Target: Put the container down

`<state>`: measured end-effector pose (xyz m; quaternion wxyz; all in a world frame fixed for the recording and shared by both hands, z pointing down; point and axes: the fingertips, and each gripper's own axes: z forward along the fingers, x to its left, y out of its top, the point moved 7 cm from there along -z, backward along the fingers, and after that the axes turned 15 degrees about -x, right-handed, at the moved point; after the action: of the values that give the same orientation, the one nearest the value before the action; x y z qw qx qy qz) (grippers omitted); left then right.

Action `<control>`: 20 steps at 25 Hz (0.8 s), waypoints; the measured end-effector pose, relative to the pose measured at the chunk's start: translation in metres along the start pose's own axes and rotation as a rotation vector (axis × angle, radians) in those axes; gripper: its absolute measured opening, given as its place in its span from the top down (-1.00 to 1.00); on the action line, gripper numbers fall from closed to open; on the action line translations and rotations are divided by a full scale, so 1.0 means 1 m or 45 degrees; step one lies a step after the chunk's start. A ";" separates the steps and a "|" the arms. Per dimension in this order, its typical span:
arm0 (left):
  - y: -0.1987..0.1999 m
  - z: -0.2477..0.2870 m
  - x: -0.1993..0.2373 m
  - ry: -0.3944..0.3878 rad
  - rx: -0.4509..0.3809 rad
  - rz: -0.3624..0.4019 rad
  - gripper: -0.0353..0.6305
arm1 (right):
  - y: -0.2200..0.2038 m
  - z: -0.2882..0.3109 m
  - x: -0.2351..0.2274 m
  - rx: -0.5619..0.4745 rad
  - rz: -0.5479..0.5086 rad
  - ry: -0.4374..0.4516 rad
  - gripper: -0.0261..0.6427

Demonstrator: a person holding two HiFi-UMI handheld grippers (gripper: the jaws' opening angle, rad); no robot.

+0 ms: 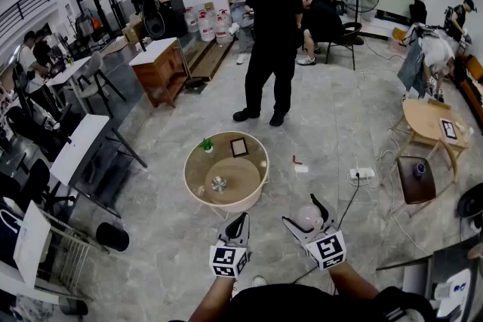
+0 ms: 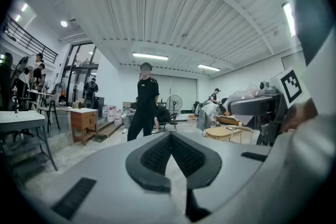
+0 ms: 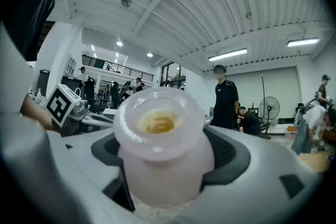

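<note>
My right gripper [image 1: 303, 212] is shut on a translucent pinkish-white container [image 1: 309, 218], held up in the air at the bottom right of the head view. In the right gripper view the container [image 3: 164, 150] fills the space between the jaws, its open mouth facing the camera, with a yellowish residue inside. The dark pads [image 3: 231, 157] press on its sides. My left gripper [image 1: 241, 219] hangs beside it to the left, shut and with nothing in it; its jaws [image 2: 168, 157] meet at the tips. Both grippers are just short of a round low table [image 1: 189, 177].
The round table bears a small green plant [image 1: 207, 144], a dark frame [image 1: 239, 147] and a shiny metal object [image 1: 219, 183]. A person in black [image 1: 269, 26] stands behind it. A power strip [image 1: 362, 174] lies on the floor at right, near a brown stool [image 1: 415, 179]. A white desk [image 1: 79, 147] stands at left.
</note>
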<state>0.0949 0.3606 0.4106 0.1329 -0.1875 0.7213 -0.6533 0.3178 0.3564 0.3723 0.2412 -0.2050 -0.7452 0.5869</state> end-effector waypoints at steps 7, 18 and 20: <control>-0.001 -0.006 0.009 -0.021 -0.003 -0.011 0.91 | -0.002 0.008 0.014 -0.014 -0.027 0.013 -0.32; 0.002 -0.013 0.033 -0.058 -0.006 -0.009 0.91 | 0.005 0.031 0.031 -0.077 0.062 0.008 -0.32; 0.002 -0.013 0.041 -0.060 -0.007 -0.007 0.91 | 0.005 0.038 0.032 -0.090 0.073 0.004 -0.32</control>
<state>0.0526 0.3540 0.4122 0.1475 -0.2053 0.7192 -0.6472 0.2697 0.3471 0.3640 0.2183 -0.2356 -0.7589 0.5665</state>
